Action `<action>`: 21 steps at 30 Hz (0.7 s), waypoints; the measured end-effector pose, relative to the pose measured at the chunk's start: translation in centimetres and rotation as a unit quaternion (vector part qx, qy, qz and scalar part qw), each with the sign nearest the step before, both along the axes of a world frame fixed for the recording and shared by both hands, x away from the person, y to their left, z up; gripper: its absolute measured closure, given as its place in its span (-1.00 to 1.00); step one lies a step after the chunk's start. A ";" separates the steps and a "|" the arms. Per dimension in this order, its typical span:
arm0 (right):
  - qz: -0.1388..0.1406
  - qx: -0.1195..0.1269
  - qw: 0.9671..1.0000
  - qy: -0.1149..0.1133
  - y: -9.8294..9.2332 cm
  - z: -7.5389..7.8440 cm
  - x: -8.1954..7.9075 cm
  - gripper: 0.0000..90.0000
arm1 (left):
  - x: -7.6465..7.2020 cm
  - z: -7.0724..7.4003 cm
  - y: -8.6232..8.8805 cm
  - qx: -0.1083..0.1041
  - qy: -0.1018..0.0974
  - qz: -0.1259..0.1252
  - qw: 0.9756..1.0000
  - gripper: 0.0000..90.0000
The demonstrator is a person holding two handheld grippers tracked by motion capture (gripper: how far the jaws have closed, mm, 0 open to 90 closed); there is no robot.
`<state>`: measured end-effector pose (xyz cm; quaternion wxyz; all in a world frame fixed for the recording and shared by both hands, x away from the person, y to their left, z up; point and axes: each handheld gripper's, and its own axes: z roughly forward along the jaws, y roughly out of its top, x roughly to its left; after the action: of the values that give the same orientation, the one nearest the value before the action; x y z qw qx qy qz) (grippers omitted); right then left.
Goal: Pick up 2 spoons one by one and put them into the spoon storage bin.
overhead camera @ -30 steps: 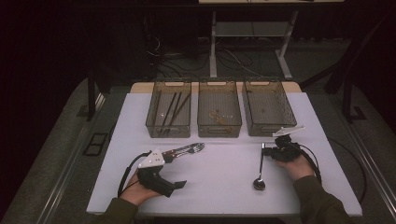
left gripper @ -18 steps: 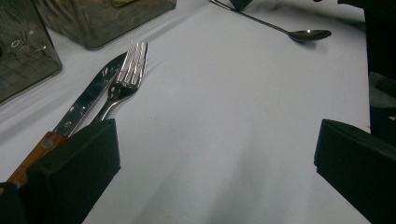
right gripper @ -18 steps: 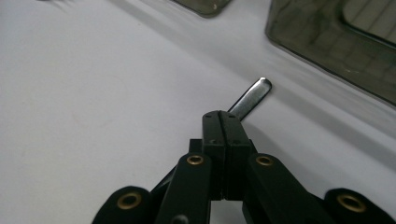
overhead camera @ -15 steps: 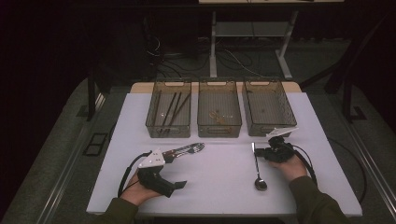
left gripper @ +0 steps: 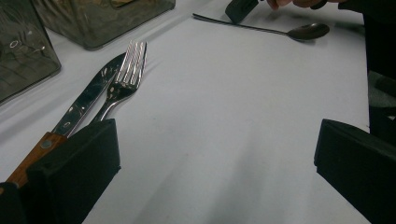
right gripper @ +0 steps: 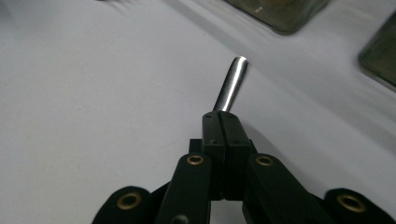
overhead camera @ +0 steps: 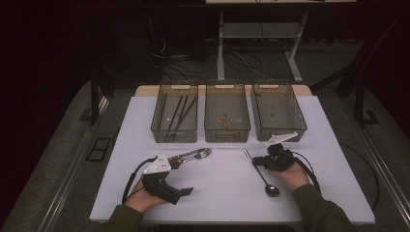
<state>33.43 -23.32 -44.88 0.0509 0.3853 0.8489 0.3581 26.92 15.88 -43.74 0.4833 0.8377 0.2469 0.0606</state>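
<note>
High view: the right gripper [overhead camera: 261,161] is clamped on the handle of the spoon [overhead camera: 261,174], near the tabletop's front right. The left gripper [left gripper: 215,172] stands open and holds nothing; the fork [left gripper: 122,84] and knife [left gripper: 79,107] lie beside it. Sorting into the three bins [overhead camera: 227,133] looks barely begun: all three pieces remain. No readable writing.

**My rig: black grippers, olive sleeves**

My left gripper [overhead camera: 186,192] has a black pistol-grip body, a grey three-cornered plate on top, a black cable looping behind, and blocky black matte pads [left gripper: 74,172]. My right gripper [right gripper: 223,126] is black too: slim jaws, linkage arms with brass-coloured rivets, small dark screws. Both sleeves [overhead camera: 321,212] are dark olive.
</note>
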 end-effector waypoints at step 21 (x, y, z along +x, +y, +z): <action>0.009 0.025 1.000 -0.011 0.5 1.2 -0.6 0.58 | 0.0 -0.1 0.1 -0.002 0.005 0.000 1.000 -1.00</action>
<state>32.86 -22.85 -43.68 0.0475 0.3747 0.8424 0.3843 26.93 15.95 -43.86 0.4834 0.8372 0.2495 0.0560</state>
